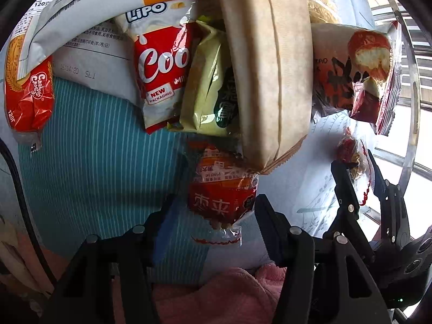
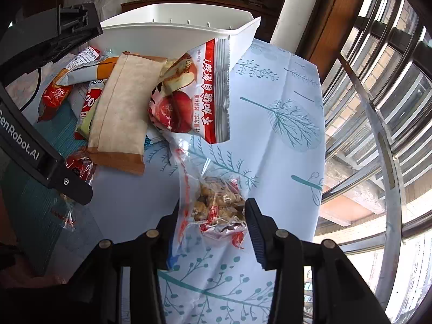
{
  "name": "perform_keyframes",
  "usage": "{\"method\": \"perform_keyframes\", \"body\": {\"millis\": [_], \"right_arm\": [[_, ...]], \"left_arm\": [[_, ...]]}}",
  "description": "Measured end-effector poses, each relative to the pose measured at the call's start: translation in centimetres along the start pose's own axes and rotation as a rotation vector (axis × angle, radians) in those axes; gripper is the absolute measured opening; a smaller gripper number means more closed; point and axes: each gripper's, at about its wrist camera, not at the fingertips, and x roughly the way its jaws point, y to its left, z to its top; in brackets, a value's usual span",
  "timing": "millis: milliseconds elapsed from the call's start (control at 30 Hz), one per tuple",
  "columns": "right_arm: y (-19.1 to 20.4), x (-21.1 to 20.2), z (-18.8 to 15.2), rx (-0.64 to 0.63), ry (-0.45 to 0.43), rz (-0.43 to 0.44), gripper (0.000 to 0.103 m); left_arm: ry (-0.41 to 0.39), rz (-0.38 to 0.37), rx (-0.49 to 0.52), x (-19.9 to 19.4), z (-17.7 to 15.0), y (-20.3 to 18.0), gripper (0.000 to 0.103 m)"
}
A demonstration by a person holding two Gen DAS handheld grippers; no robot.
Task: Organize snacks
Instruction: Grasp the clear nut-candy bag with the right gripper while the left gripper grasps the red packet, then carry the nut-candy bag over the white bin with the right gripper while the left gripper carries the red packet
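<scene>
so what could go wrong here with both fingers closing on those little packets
The red packet sits partly under the brown paper bag, so lifting it with the left gripper may drag that bag. The clear nut packet in the right gripper is loose and crinkly; it might slip or get crushed.

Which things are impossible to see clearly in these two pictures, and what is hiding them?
- White bin: inside hidden by its front wall, right wrist view.
- Green packet: label half covered by the brown paper bag, left wrist view.
- Lipo cookie pack: name cut by the green packet.
- Red snack pack: whether the left gripper pads press it is unclear.
</scene>
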Motion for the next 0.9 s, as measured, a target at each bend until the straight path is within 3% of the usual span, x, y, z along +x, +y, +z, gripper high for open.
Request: {"method": "perform_keyframes", "body": {"millis": [433, 900], "right_arm": [[-0.6, 0.0, 0.4, 0.011, 0.021, 0.023, 0.038], [1.6, -1.5, 1.3, -0.004, 0.044, 0.139, 0.037]], "left_arm": [[0.035, 0.009, -0.006, 1.1, -0.6, -0.9, 0.049], [0.001, 0.028, -0.046, -2.2, -2.2, 1.1, 0.049]]}}
